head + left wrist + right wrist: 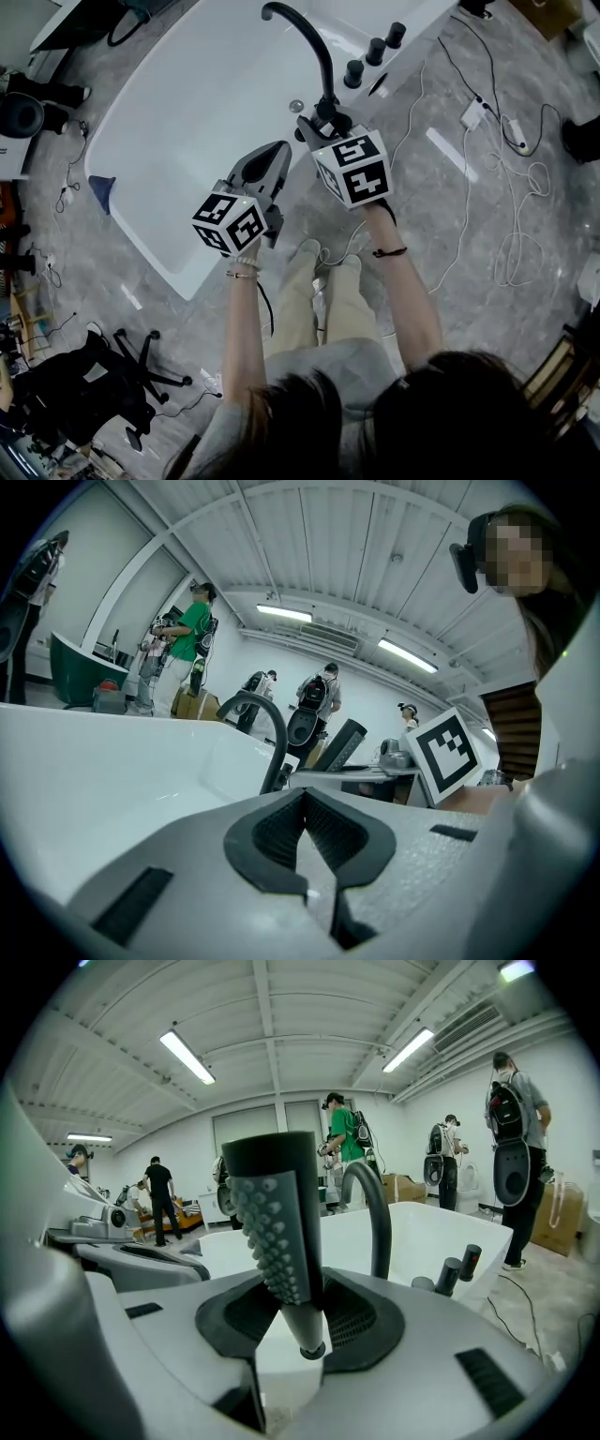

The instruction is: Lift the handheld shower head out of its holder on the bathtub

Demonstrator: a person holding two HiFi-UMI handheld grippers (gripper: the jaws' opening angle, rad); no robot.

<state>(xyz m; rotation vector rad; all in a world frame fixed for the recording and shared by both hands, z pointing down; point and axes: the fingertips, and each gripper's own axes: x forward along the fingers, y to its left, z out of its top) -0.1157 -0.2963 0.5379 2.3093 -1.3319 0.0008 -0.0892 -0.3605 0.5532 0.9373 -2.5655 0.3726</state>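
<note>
In right hand-held gripper (300, 1314), shower head (275, 1204) stands upright.

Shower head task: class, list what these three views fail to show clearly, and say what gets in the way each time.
- Shower head: in the head view, hidden behind the right tool and its marker cube.
- Its holder: head view, too small to pick out beside the knobs.
- Any hose: seen in no view.
- Bathtub: far end cut off by the head view's top edge.
</note>
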